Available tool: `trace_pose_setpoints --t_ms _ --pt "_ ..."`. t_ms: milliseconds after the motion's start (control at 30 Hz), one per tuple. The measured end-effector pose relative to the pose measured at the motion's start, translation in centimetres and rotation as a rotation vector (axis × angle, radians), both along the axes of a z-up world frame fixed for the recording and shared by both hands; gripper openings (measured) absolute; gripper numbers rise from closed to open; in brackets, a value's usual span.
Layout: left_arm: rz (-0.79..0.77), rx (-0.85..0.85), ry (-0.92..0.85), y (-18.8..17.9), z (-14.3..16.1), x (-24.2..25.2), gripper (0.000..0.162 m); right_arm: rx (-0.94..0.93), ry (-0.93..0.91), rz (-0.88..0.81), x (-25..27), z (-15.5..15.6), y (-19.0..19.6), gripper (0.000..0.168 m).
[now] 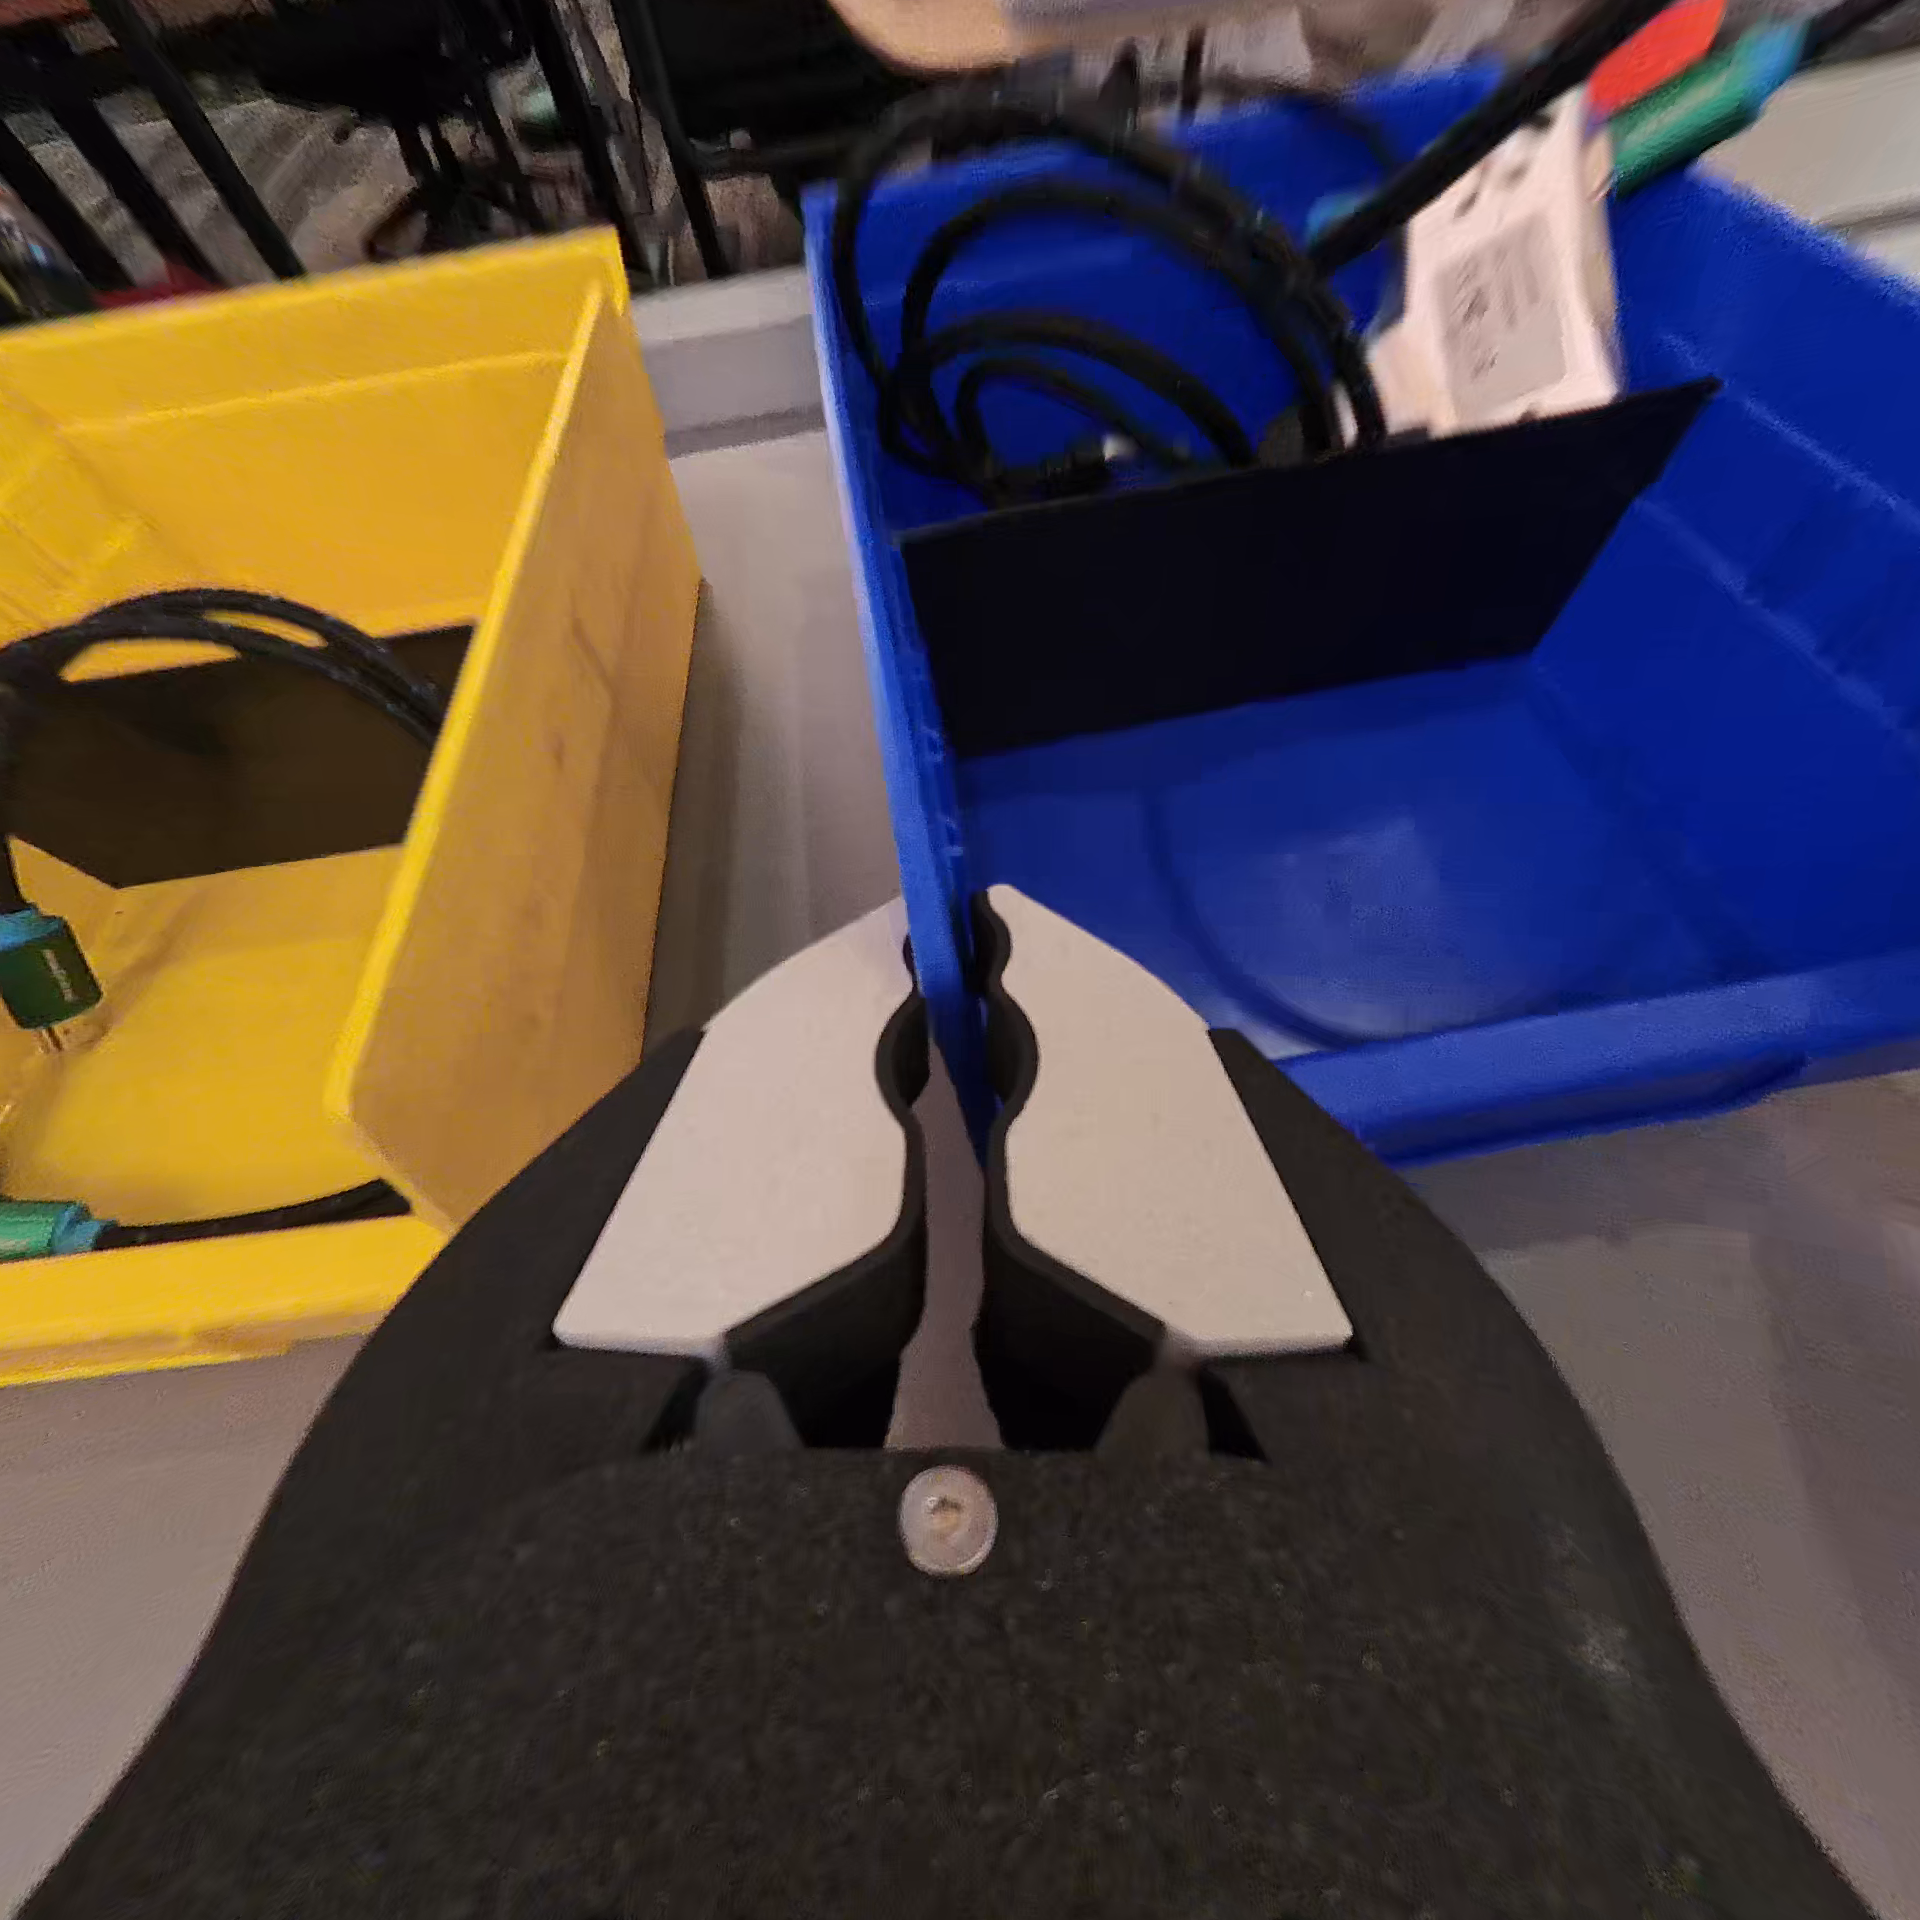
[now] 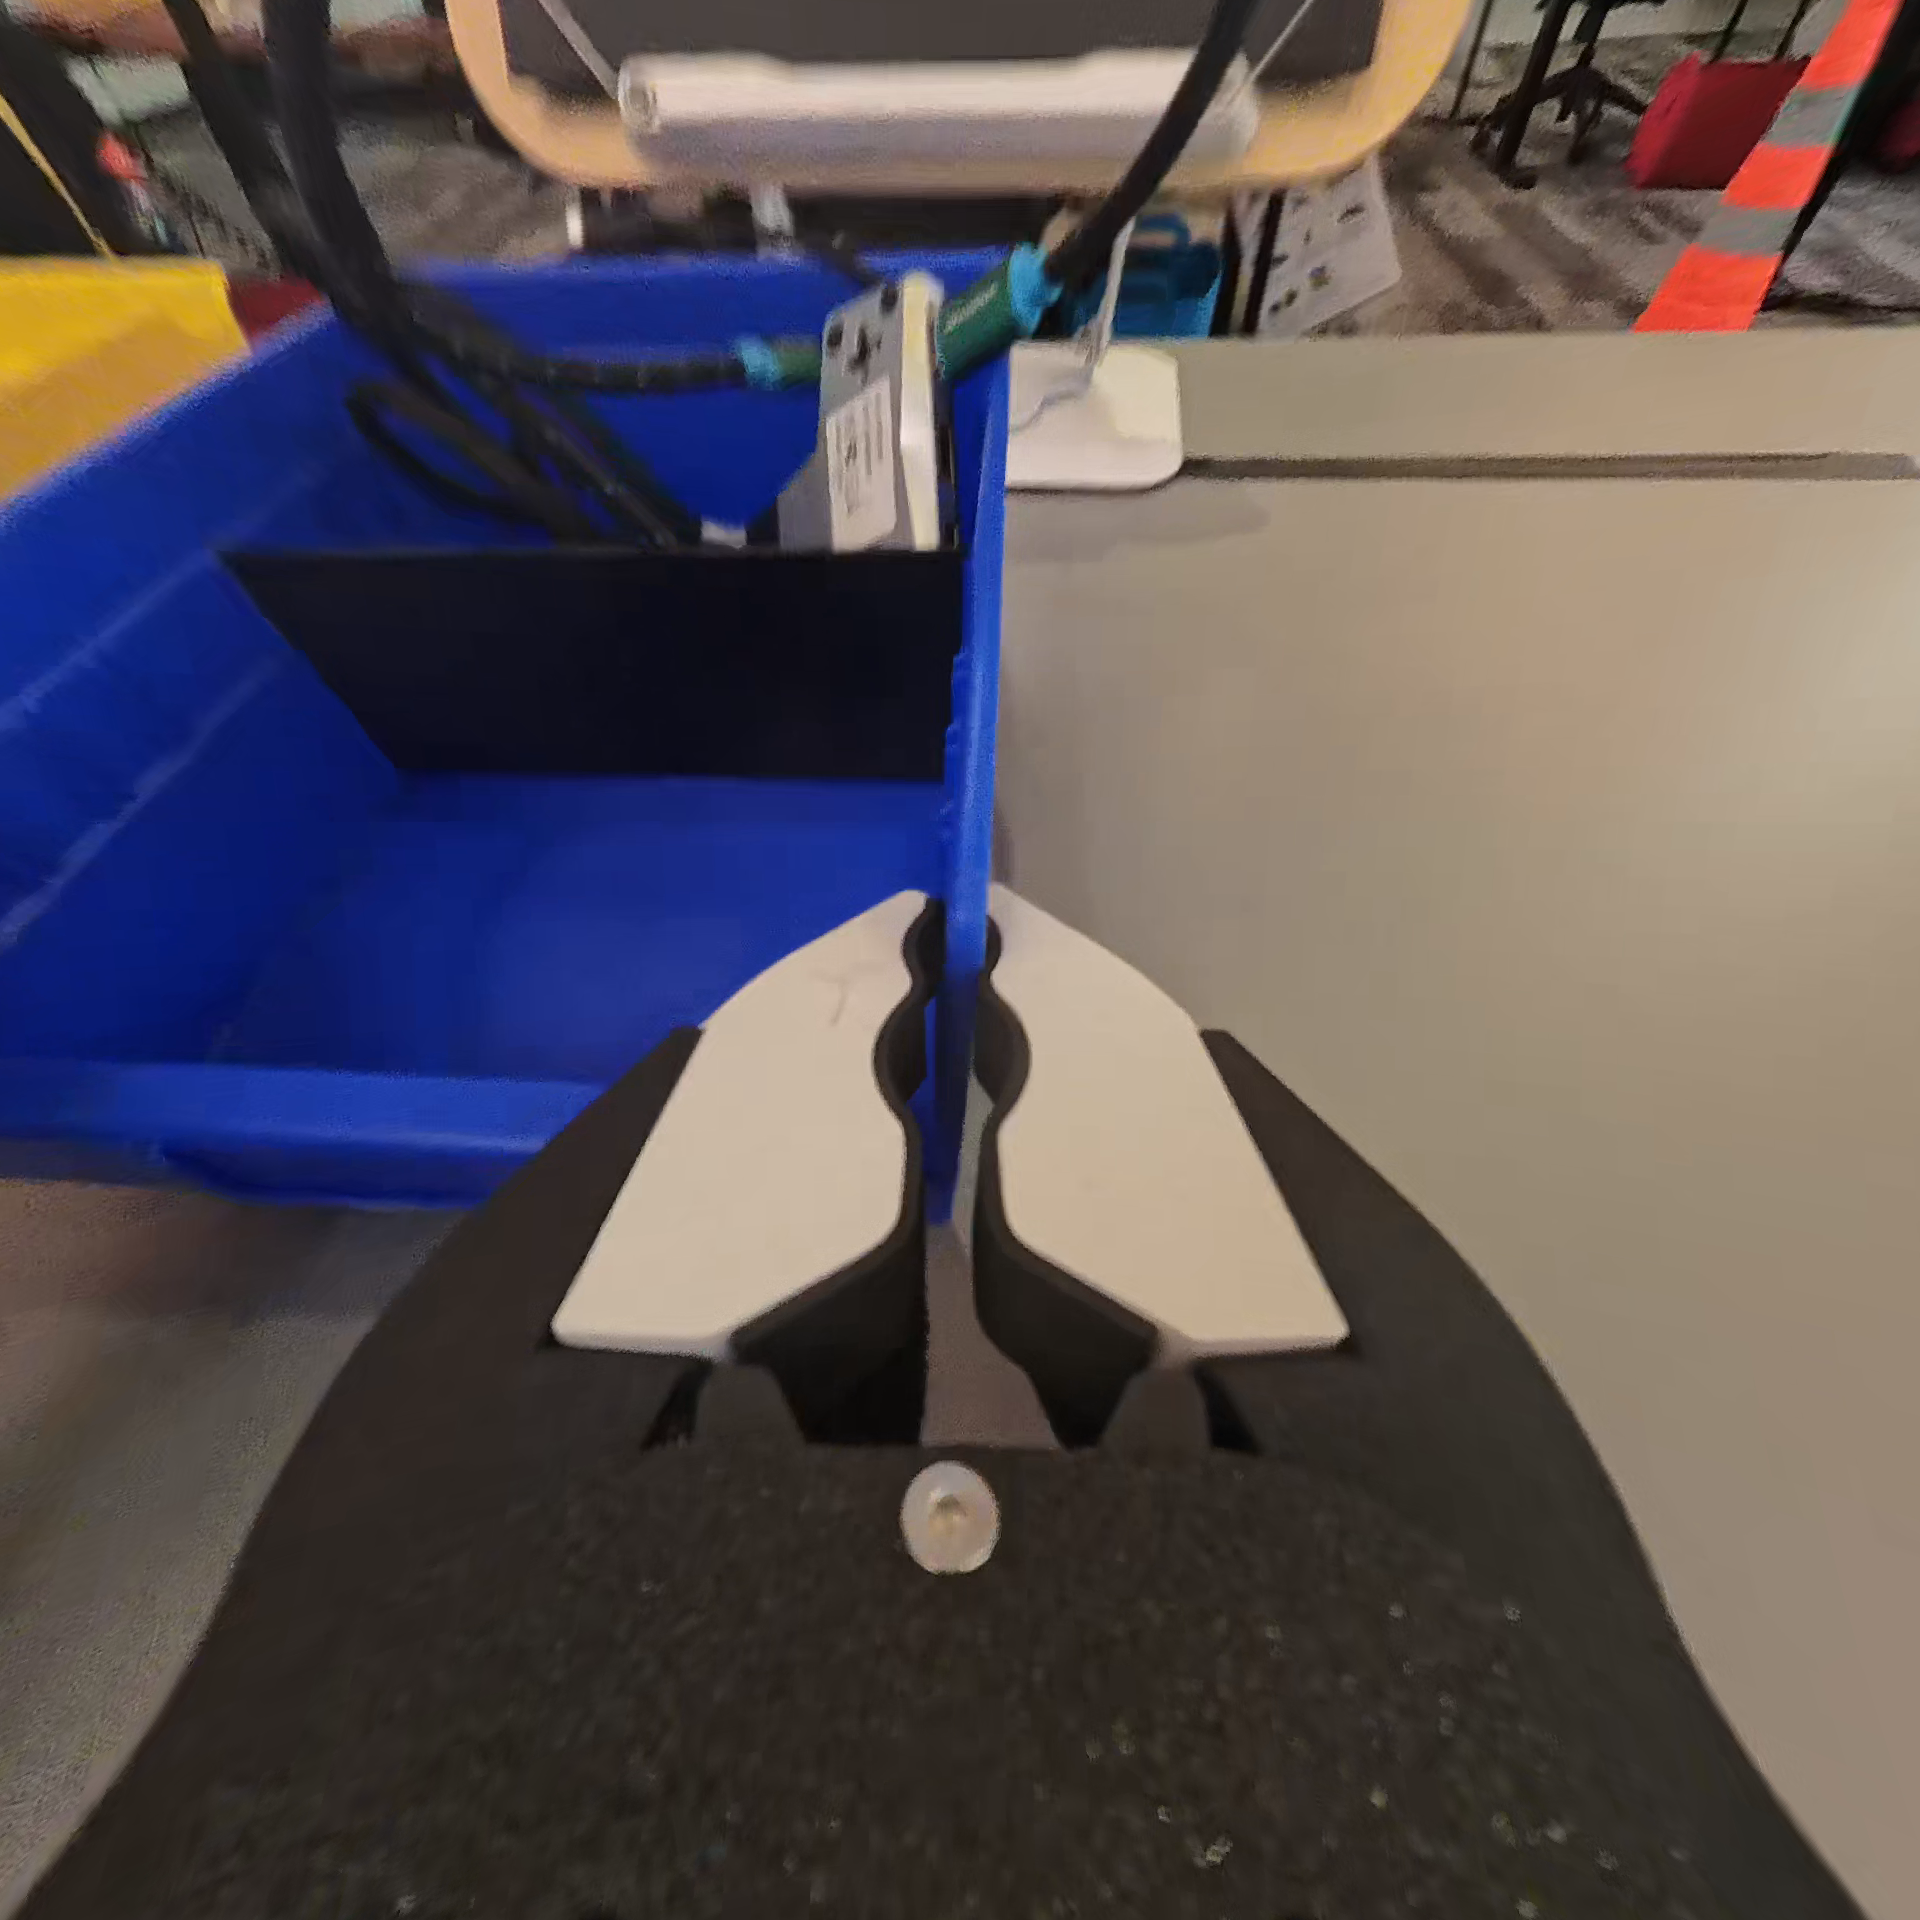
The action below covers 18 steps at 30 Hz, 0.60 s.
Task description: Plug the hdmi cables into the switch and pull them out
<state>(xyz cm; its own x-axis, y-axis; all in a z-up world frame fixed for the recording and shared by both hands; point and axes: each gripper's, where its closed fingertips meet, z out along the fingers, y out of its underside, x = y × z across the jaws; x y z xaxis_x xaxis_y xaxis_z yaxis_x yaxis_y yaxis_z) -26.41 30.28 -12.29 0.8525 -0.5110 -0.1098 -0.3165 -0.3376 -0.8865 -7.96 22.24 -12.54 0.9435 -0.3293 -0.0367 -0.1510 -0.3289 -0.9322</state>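
Both grippers pinch the blue bin (image 1: 1558,831): the left gripper (image 1: 951,935) has its fingers clamped on the bin's left wall, the right gripper (image 2: 961,925) on its right wall. Behind the dark divider (image 2: 623,665), toward 12 o'clock, the switch (image 2: 873,457) stands with HDMI cables (image 2: 644,369) plugged in; a yellow bin (image 1: 312,520) sits at 9 o'clock on the tabletop (image 2: 1455,831).
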Motion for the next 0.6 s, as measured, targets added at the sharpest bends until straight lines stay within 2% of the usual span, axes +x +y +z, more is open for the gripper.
trace_pose_setpoints --t_ms 67,167,233,267,367,433,533,600 --pt "-0.023 -0.021 -0.053 0.0 -0.2 0.0 0.005 0.023 -0.025 0.059 -0.3 0.0 0.5 0.004" --pt "-0.099 -0.130 -0.143 -1.3 -0.2 0.0 0.010 -0.052 -0.009 0.227 -0.7 -0.2 -0.1 0.010" --pt "-0.166 -0.163 -0.206 -2.6 0.9 -0.8 0.013 -0.093 -0.033 0.280 -0.1 -0.2 -1.5 0.034" --pt "-0.180 -0.143 -0.232 -3.0 1.9 -1.9 0.013 -0.106 -0.050 0.311 0.1 -0.1 -2.3 0.038" --pt "-0.127 -0.020 -0.277 -3.2 4.9 -8.2 0.025 -0.087 -0.136 0.366 1.1 0.3 -4.9 0.041" --pt "-0.026 0.045 -0.302 -2.3 6.1 -14.2 0.026 -0.050 -0.185 0.371 1.8 0.3 -6.6 0.041" --pt "0.130 0.071 -0.358 0.8 6.2 -22.4 0.026 -0.043 -0.154 0.408 0.9 0.3 -7.6 0.042" --pt "0.162 0.023 -0.364 3.2 5.0 -25.2 0.026 -0.017 -0.143 0.437 -0.5 0.8 -7.5 0.043"
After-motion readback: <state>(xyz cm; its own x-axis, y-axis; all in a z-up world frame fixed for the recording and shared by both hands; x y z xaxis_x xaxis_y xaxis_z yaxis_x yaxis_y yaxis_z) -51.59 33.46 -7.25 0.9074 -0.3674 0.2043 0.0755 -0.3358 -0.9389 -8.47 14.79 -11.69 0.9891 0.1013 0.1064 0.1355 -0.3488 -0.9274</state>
